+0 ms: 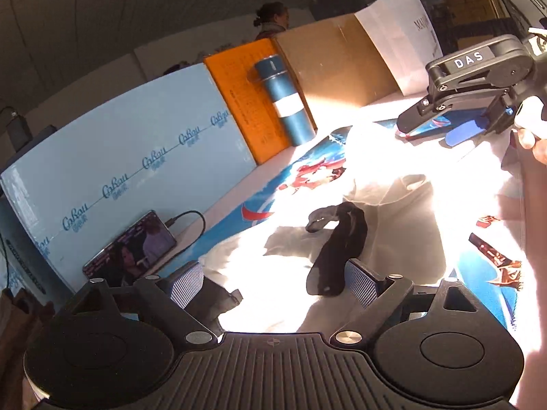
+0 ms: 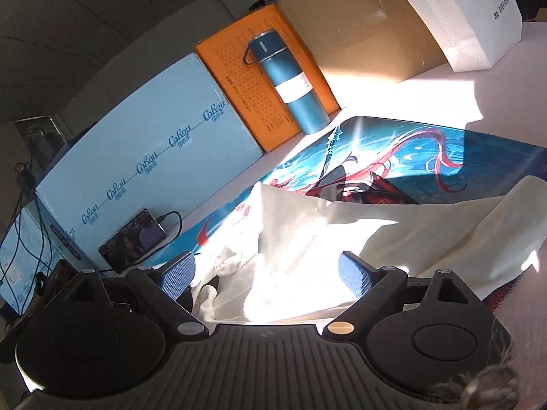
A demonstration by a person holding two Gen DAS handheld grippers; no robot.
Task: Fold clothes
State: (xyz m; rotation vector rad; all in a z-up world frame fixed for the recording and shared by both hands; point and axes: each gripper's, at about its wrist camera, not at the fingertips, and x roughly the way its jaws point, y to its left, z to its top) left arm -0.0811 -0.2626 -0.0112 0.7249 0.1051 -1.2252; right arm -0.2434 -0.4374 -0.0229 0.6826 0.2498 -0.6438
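A crumpled white garment (image 1: pixel 386 205) lies in bright sun on a blue printed mat (image 1: pixel 307 160). On top of it rests a black sock (image 1: pixel 338 249), just ahead of my left gripper (image 1: pixel 273 283), which is open and holds nothing. A second dark piece of cloth (image 1: pixel 218 297) sits beside its left finger. My right gripper (image 1: pixel 441 133), marked DAS, hovers over the garment's far right side, held by a hand (image 1: pixel 533 136). In the right wrist view my right gripper (image 2: pixel 265 275) is open, with the white garment (image 2: pixel 307 232) lying loose between its fingers on the mat (image 2: pixel 427 157).
Along the back stand a light blue box (image 1: pixel 130 157), an orange box (image 1: pixel 246 102), a blue flask (image 1: pixel 283 99), a cardboard box (image 1: pixel 342 58) and a white bag (image 1: pixel 400 41). A phone (image 1: pixel 133 249) on a cable leans against the blue box. A person (image 1: pixel 273 20) is behind the boxes.
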